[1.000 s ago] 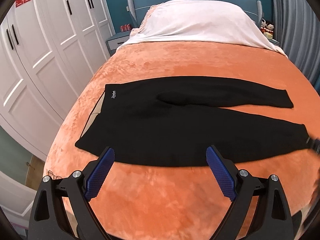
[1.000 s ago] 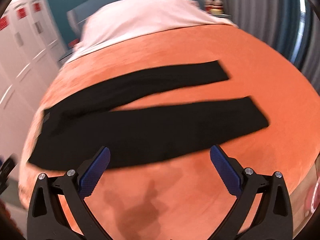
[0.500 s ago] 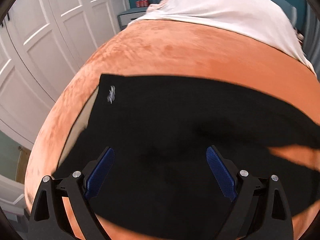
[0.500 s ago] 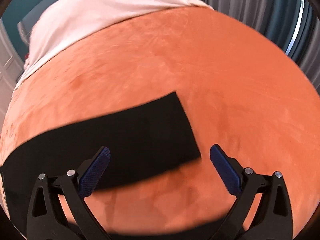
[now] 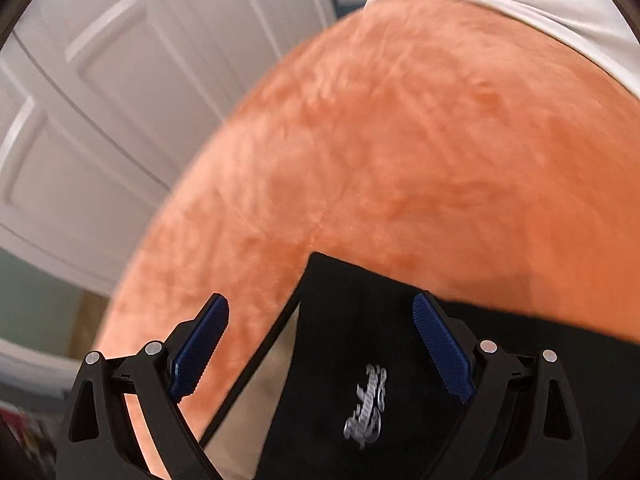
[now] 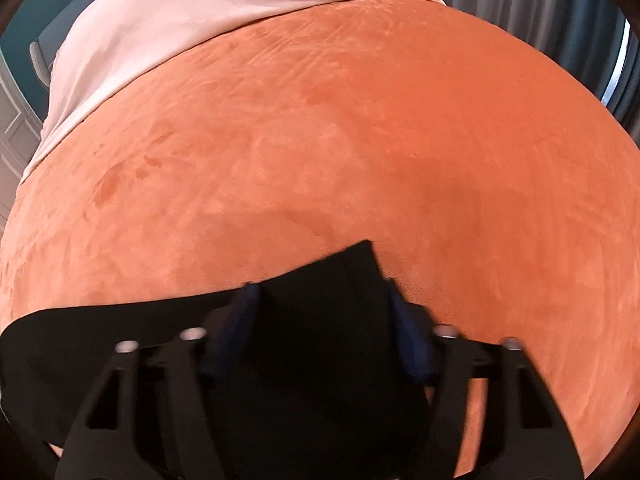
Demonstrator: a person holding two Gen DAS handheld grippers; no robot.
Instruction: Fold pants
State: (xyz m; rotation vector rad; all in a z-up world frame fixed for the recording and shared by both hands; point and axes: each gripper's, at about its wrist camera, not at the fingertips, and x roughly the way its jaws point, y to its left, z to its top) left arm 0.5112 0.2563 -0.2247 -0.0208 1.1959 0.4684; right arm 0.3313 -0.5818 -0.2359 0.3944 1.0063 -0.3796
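Observation:
Black pants lie flat on an orange bedspread (image 5: 440,152). In the left wrist view the waistband corner of the pants (image 5: 360,320), with a silver logo (image 5: 366,404), sits between the open blue pads of my left gripper (image 5: 320,344), close above the cloth. In the right wrist view the far leg's hem end (image 6: 328,312) lies between the blurred fingers of my right gripper (image 6: 320,320), which have narrowed around it. Whether they pinch the cloth is hidden by blur.
White wardrobe doors (image 5: 100,100) stand left of the bed. A white sheet (image 6: 180,12) covers the head of the bed. Grey curtains (image 6: 540,8) hang at the right. The orange bedspread (image 6: 360,140) stretches beyond the pants.
Both grippers dropped forward and low onto the pants: the left onto the waistband corner, the right onto the far leg's hem. The right fingers have narrowed from wide open.

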